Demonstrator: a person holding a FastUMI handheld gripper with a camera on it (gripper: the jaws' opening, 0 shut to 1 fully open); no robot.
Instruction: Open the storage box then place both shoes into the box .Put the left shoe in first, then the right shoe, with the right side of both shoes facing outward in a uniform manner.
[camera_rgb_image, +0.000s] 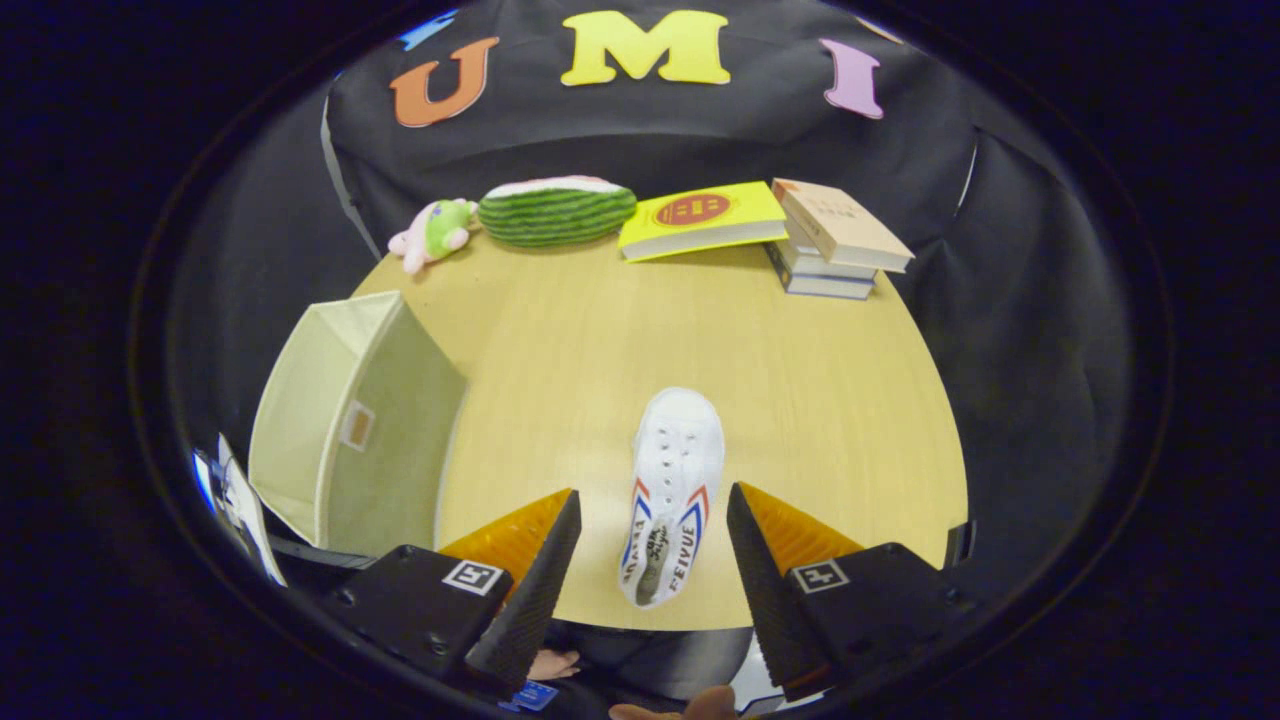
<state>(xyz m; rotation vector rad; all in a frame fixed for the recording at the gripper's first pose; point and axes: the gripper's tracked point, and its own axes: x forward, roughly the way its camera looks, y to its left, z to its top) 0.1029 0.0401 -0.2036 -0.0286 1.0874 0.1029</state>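
A white canvas shoe (672, 490) with red and blue stripes lies on the round wooden table (820, 390), toe pointing away, heel near the table's front edge. My gripper (653, 515) hovers above it, open, with the shoe's heel part showing between the two fingers and neither finger touching it. A pale fabric storage box (350, 420) stands at the table's left side, to the left of the fingers; I cannot see into it from here.
Along the far edge of the table lie a pink and green plush toy (436, 232), a watermelon-shaped cushion (556, 211), a yellow book (700, 220) and a stack of books (835, 240). A person's hand (690, 708) shows below the fingers.
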